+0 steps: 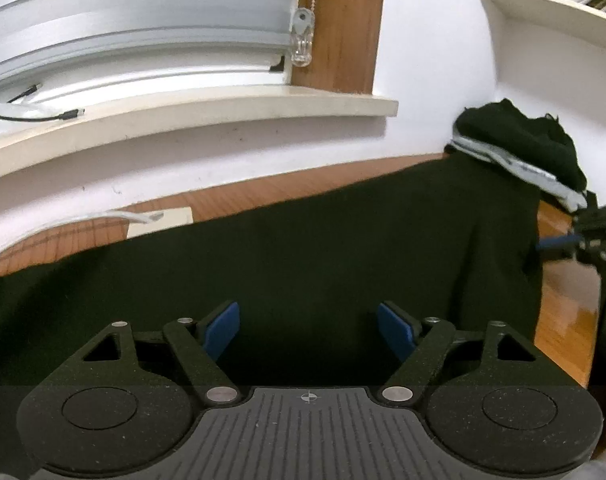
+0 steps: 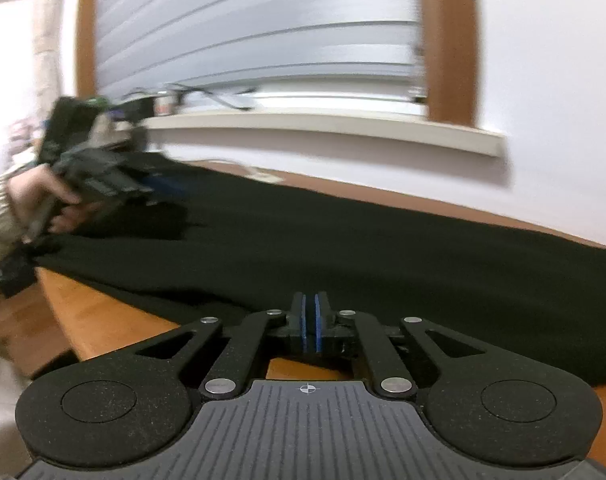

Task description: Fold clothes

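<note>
dark cloth spread flat, both grippers free of it, fold hardly begun

i see the dark garment (image 1: 303,264) lying spread across the wooden table (image 1: 563,312), with a pile of clothes (image 1: 523,148) at its far corner. my left gripper (image 1: 307,330) hangs wide over the cloth, nothing between its pads. my right gripper (image 2: 311,324) is almost closed, a thin gap, holding nothing, at the near hem. i judge the folds are all left to do.
</note>
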`<move>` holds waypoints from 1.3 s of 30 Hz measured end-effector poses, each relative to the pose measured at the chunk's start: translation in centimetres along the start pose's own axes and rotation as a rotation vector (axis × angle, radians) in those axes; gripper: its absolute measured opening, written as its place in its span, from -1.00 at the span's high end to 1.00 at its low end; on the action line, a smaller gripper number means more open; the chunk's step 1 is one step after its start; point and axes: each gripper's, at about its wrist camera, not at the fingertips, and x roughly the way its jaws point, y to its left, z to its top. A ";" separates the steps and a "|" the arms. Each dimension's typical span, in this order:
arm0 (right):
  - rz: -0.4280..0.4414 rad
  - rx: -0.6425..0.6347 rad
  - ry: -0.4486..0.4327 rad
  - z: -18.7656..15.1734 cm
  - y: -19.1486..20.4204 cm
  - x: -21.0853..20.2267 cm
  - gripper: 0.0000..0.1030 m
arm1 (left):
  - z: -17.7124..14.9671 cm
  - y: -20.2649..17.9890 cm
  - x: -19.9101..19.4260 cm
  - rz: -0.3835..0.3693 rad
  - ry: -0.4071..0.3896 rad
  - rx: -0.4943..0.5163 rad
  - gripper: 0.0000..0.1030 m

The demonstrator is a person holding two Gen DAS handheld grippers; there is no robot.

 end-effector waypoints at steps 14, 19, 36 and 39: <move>-0.434 0.396 -0.024 -3.7 -16.9 -5.2 0.33 | -0.5 0.0 0.3 0.026 0.019 0.001 -0.65; -0.512 0.570 -0.018 -4.4 -21.5 -5.2 0.20 | -0.5 0.0 0.5 0.034 0.025 -0.006 -0.67; -0.717 0.422 -0.185 2.0 -22.0 -4.2 0.90 | -0.2 0.0 0.7 0.033 0.036 -0.010 -0.74; -0.746 0.394 -0.145 2.5 -22.3 -3.4 0.90 | -0.2 0.1 0.8 0.029 0.041 -0.010 -0.83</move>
